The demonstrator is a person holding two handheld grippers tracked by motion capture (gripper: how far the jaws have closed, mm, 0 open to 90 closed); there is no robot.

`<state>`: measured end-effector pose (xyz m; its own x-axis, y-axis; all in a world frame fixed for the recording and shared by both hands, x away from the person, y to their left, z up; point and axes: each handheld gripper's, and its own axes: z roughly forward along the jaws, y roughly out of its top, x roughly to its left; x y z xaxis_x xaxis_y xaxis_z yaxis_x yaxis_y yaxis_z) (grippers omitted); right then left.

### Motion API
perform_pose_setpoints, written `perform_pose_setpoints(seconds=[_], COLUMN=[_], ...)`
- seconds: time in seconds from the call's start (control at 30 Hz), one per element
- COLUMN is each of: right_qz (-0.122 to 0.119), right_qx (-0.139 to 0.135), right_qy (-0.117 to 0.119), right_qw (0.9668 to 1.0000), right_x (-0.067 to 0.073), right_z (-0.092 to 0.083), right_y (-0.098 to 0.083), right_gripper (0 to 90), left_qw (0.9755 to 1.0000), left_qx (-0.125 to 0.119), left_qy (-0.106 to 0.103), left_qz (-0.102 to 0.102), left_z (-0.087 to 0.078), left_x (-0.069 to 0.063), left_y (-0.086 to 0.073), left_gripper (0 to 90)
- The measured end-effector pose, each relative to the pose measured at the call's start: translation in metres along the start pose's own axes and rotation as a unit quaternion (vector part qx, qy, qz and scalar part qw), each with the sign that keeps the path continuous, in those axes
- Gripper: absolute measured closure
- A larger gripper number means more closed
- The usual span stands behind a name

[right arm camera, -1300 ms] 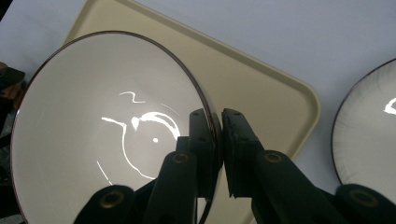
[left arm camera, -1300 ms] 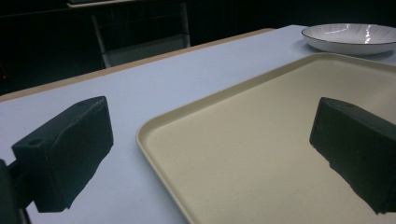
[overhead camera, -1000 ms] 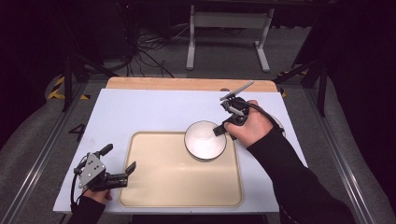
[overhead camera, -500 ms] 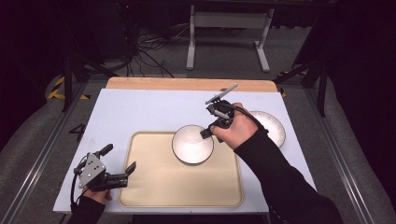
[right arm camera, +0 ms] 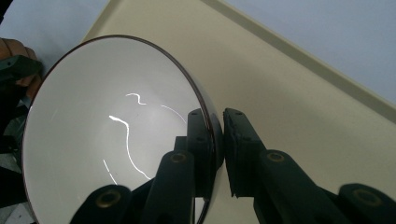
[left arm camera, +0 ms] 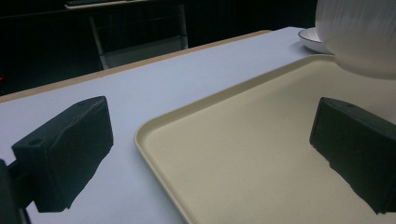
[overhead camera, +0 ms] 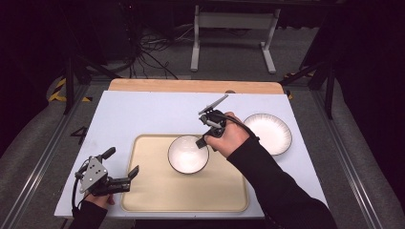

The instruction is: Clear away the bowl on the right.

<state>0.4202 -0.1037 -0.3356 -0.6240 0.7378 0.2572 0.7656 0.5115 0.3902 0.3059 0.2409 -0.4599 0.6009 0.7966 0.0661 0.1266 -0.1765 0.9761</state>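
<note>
A white bowl [overhead camera: 187, 155] with a dark rim hangs over the upper middle of a beige tray [overhead camera: 191, 193]. My right gripper [overhead camera: 204, 141] is shut on the bowl's right rim, one jaw inside and one outside. In the right gripper view the bowl [right arm camera: 102, 140] tilts above the tray [right arm camera: 289, 93], and my right gripper [right arm camera: 219, 135] pinches its edge. My left gripper [overhead camera: 122, 161] stands open at the tray's left front corner with nothing in it. The left gripper view has my left gripper [left arm camera: 215, 126] over the tray [left arm camera: 261, 154], with the bowl [left arm camera: 364, 32] at the top right.
A white plate [overhead camera: 267, 133] lies on the pale blue table top [overhead camera: 143, 114] to the right of the tray; the plate [left arm camera: 314, 39] peeks from behind the bowl. A wooden strip [overhead camera: 191, 86] edges the far side. A metal stand [overhead camera: 234, 28] sits on the floor behind.
My right gripper has carried the bowl left and nearer, lower over the tray, which uncovered the plate on the right. The left gripper has stayed where it was.
</note>
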Motion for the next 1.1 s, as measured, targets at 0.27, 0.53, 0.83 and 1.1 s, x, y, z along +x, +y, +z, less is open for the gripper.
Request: perform_pose_setpoints(seconds=[0.27,0.53,0.83,1.1], right_qz=[0.000,0.003,0.008,0.012], right_qx=[0.010,0.016,0.025,0.034], right_qy=[0.003,0.004,0.005,0.010], right_qw=[0.9999,0.9999,0.9996,0.9993], right_x=[-0.001,-0.003,-0.007,-0.007], right_z=[0.019,0.033,0.045,0.053], right_y=[-0.001,-0.003,-0.005,-0.006], right_gripper=[80.9,80.9,80.9,80.9], left_qw=[1.0000,1.0000,1.0000,1.0000], left_qx=[-0.003,-0.001,-0.001,-0.001], left_qy=[0.001,0.001,0.000,0.000], left_qz=[-0.002,0.000,-0.001,-0.001], left_z=[0.000,0.000,0.000,0.000], left_x=[0.000,0.000,0.000,0.000], left_y=[0.000,0.000,0.000,0.000], left_gripper=[0.1,0.1,0.1,0.1])
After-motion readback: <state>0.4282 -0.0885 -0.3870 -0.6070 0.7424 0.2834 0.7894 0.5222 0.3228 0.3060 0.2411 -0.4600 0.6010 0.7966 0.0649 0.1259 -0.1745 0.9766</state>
